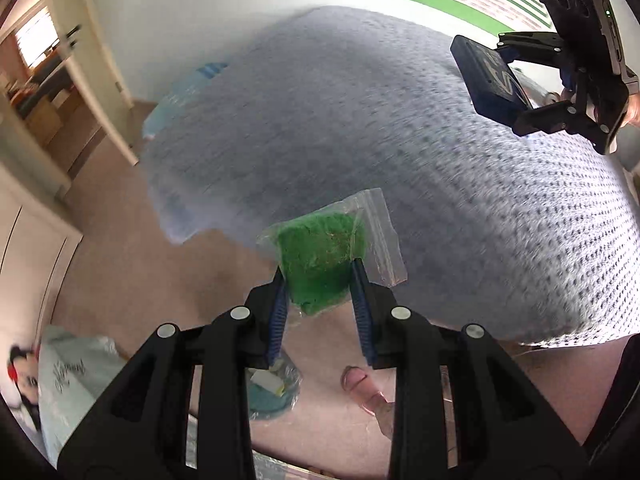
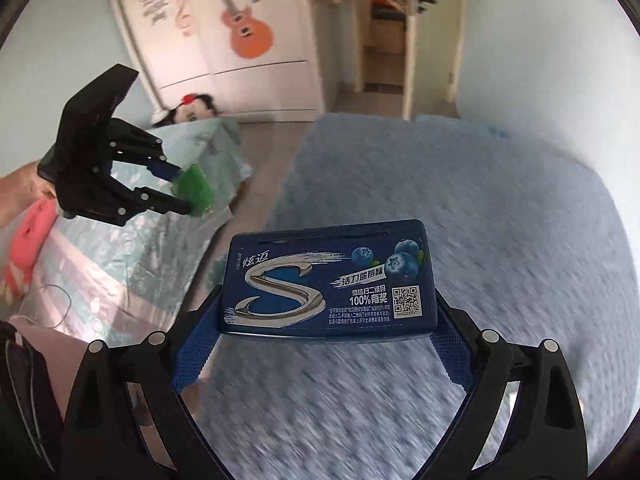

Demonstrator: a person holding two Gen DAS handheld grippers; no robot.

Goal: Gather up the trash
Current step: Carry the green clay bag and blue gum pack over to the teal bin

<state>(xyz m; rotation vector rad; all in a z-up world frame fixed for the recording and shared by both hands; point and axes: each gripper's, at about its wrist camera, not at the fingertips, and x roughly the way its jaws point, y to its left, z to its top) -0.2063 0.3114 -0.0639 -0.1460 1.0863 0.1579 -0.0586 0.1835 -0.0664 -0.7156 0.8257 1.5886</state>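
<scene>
My left gripper is shut on a clear zip bag with a green lump inside, held in the air over the edge of the bed. From the right wrist view the same bag shows in the left gripper at the left. My right gripper is shut on a dark blue gum box with a silver S and blueberries on its lid, held above the blue-grey bedspread. The left wrist view catches that box in the right gripper at the upper right.
A bed with a dotted bedspread fills the middle. Beside it lies beige floor, with a clear bag of waste below my left gripper. A pale quilt and a plush toy lie at the left. A doorway opens at the back.
</scene>
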